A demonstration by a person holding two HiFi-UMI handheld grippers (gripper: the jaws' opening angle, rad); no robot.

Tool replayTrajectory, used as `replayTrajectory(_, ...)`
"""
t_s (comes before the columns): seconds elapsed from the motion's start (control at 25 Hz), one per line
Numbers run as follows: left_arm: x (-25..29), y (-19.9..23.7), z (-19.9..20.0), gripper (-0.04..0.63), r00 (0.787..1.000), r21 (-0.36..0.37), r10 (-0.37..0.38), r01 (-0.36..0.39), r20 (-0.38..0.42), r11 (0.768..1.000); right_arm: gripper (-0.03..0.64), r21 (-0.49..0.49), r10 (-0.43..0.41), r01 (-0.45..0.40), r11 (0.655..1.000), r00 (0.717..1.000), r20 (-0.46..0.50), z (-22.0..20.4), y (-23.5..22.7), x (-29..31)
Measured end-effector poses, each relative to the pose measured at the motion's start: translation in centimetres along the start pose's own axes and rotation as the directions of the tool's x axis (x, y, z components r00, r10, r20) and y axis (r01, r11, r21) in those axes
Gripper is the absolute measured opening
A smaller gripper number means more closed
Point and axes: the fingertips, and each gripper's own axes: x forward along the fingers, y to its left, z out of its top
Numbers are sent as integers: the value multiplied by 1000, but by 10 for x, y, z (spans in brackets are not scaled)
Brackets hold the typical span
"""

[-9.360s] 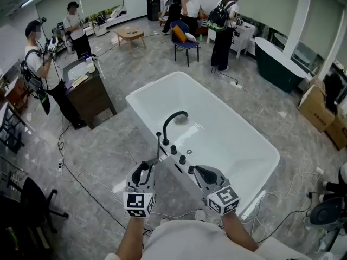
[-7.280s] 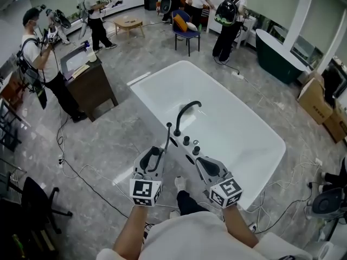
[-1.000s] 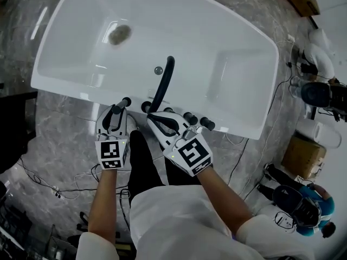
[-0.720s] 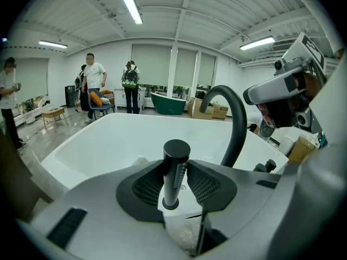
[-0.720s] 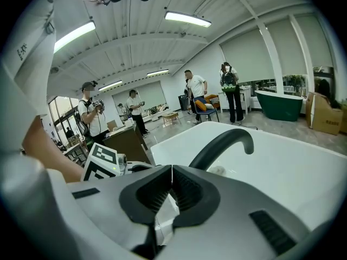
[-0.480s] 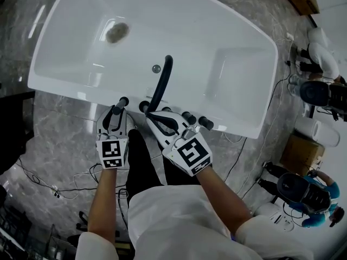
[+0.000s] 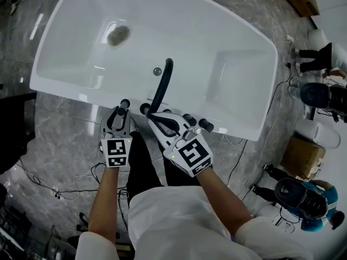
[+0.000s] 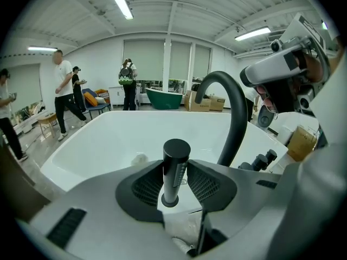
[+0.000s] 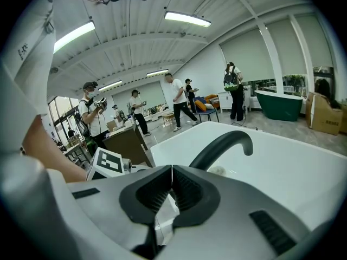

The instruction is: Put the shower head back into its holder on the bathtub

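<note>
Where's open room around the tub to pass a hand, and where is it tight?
Free: the white bathtub basin right of the black curved spout, and its near rim left of the black cylindrical shower head. Crowded: the rim between shower head and black knobs, where left tongs and right tongs sit.

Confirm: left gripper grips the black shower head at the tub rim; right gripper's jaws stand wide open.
Not quite. The right gripper has its jaws together, empty, as the right gripper view shows. The left gripper does grip the shower head.
</note>
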Motion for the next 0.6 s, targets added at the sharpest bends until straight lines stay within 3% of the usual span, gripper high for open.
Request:
replayTrajectory(0.28,-5,2,-4,160,999,1,-9,10,-33,1000,18,-8,12,-12,1000,1000,5,5,7,-2)
replayTrajectory(0.6,-26,2,21,201,1000,-8,27,-27,-9,1000,18,-28,35,-34,999,999,20,18,10,-9)
